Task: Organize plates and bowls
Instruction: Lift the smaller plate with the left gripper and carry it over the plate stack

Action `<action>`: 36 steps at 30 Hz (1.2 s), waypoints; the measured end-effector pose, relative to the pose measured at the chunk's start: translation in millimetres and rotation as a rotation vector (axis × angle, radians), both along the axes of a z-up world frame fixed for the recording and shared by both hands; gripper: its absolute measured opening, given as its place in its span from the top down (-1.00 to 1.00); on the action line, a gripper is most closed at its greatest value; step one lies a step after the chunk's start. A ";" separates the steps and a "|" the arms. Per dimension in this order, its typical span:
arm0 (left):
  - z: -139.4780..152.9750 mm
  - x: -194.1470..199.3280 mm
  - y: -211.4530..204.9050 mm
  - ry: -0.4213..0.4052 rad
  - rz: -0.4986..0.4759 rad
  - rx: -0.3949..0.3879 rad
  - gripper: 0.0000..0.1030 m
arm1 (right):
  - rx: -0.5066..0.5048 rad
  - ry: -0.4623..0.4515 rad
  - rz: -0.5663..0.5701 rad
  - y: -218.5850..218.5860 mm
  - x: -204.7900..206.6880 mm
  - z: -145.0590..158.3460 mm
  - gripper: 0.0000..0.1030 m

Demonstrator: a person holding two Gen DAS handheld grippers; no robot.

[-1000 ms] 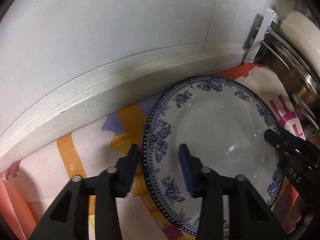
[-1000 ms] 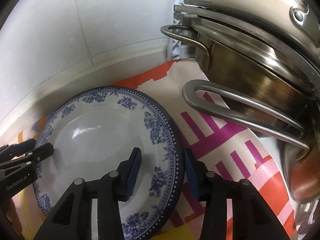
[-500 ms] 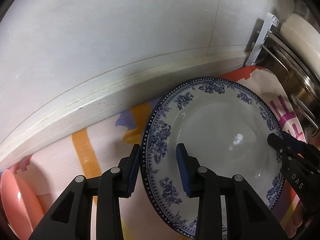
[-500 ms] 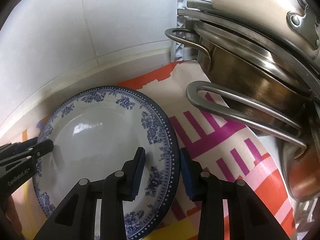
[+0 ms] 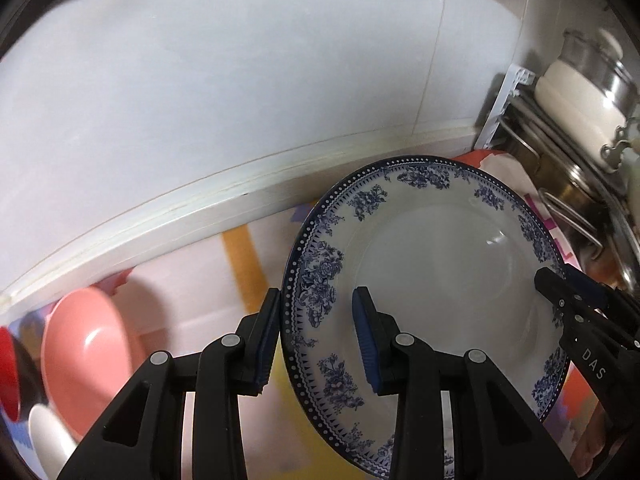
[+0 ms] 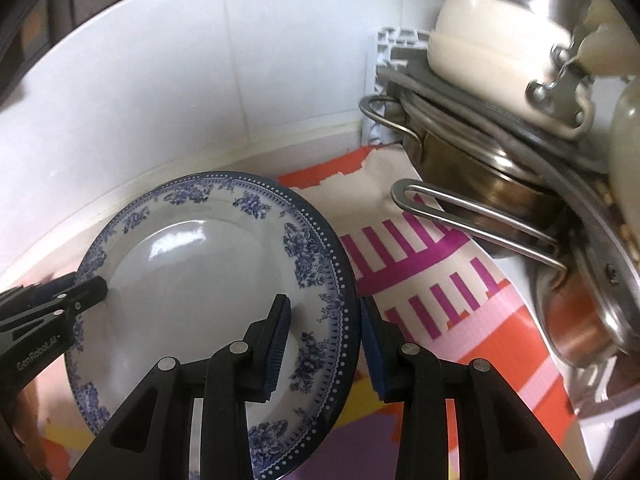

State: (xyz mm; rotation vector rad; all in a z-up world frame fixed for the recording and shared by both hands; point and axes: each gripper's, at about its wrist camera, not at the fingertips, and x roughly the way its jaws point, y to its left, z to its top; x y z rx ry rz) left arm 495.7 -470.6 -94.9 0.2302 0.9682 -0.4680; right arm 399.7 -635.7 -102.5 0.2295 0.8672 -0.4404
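Note:
A white plate with a blue floral rim (image 5: pixel 440 260) hangs tilted above the patterned cloth, held from both sides. My left gripper (image 5: pixel 316 332) is shut on the plate's left rim, one pad under the edge and one on the face. Its black tip (image 6: pixel 80 292) shows at the left of the right wrist view. On the opposite rim of the plate (image 6: pixel 208 272), my right gripper (image 6: pixel 326 340) is shut in the same way. The right gripper's tip (image 5: pixel 560 292) enters the left wrist view from the right.
A pink bowl (image 5: pixel 88 352), a red bowl (image 5: pixel 8 376) and a white dish (image 5: pixel 48 436) lie at the far left. Stacked steel pots (image 6: pixel 480 168) with wire handles and a cream pot (image 6: pixel 492 68) crowd the right. White tiled wall (image 5: pixel 240 100) runs close behind the colourful cloth (image 6: pixel 440 288).
Both grippers have risen and drawn back with the plate between them. The plate now hangs higher over the cloth, and the pink bowl has come into the left wrist view.

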 end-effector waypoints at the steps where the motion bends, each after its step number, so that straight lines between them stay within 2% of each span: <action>1: 5.1 -5.2 6.6 -0.007 0.012 -0.009 0.30 | -0.005 -0.003 0.006 5.2 -3.4 4.7 0.30; 12: 40.6 -53.6 76.2 -0.050 0.102 -0.045 0.31 | -0.047 -0.053 0.088 70.9 -45.9 51.2 0.30; 19: 56.3 -92.7 146.4 -0.062 0.183 -0.052 0.31 | -0.053 -0.067 0.158 122.1 -73.7 67.0 0.30; 29: 61.5 -146.2 246.8 -0.062 0.330 -0.034 0.31 | -0.045 -0.064 0.304 202.7 -92.2 68.3 0.30; 36: 63.0 -176.0 297.6 -0.058 0.435 -0.024 0.31 | -0.038 -0.057 0.407 250.6 -99.3 66.5 0.30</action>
